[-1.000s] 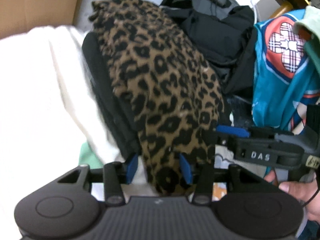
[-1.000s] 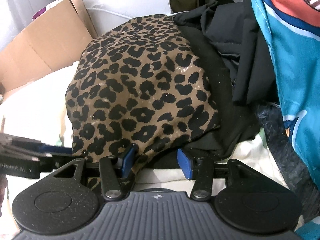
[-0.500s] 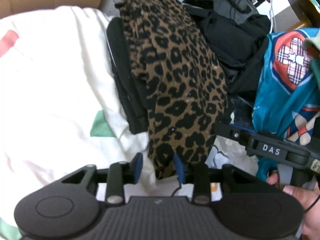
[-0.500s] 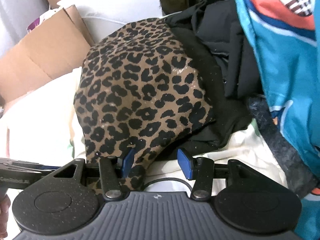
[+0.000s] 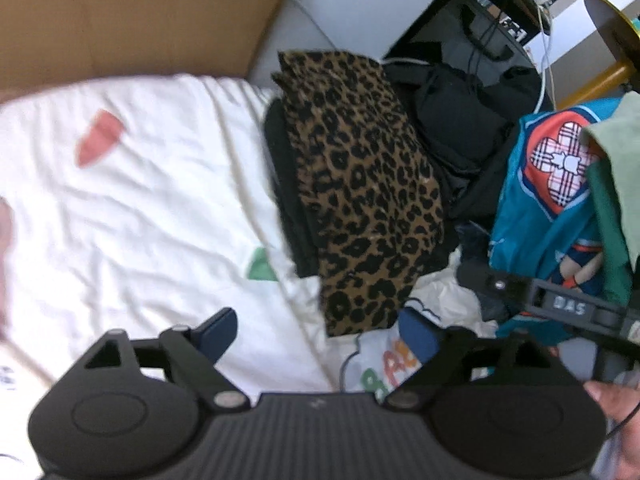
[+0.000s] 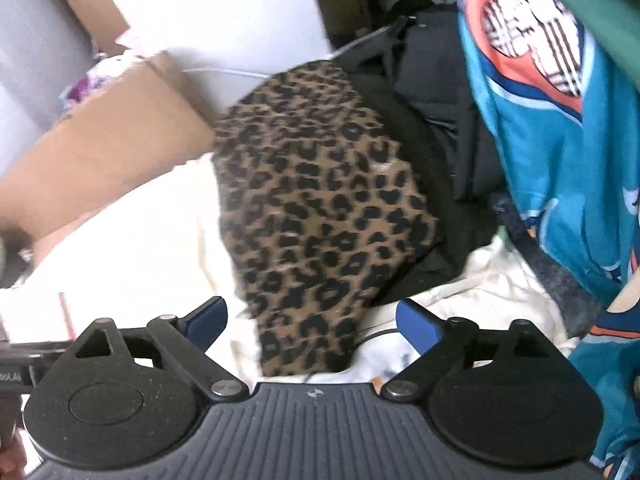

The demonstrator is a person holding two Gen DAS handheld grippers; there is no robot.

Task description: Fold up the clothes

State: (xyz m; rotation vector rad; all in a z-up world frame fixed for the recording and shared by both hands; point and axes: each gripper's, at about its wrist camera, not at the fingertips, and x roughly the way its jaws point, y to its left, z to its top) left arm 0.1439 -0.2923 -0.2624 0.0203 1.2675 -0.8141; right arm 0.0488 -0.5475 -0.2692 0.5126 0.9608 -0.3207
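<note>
A folded leopard-print garment point(image 5: 360, 184) point(image 6: 320, 208) lies on top of a black garment point(image 5: 280, 184) on the white sheet point(image 5: 160, 208). My left gripper point(image 5: 318, 332) hovers above the garment's near end. Its jaws are opening, and the blue pads point(image 5: 218, 330) stand wide apart with nothing pressed between them. My right gripper point(image 6: 313, 322) hangs over the same near end. Its jaws are opening too, and its pads point(image 6: 418, 324) are clear of the cloth. The right gripper's body point(image 5: 560, 304) shows at the right of the left wrist view, with a hand below it.
A cardboard box point(image 5: 140, 16) point(image 6: 100, 148) stands behind the sheet. Dark clothes point(image 5: 460, 128) are piled behind the leopard garment. A teal printed garment point(image 5: 552, 184) point(image 6: 560, 140) and green cloth point(image 5: 616, 168) hang at the right. A white printed garment point(image 5: 384, 364) lies under the grippers.
Both grippers let go of the leopard garment's near edge, spread their jaws wide and rose away from it. The garment stays folded on the black one.
</note>
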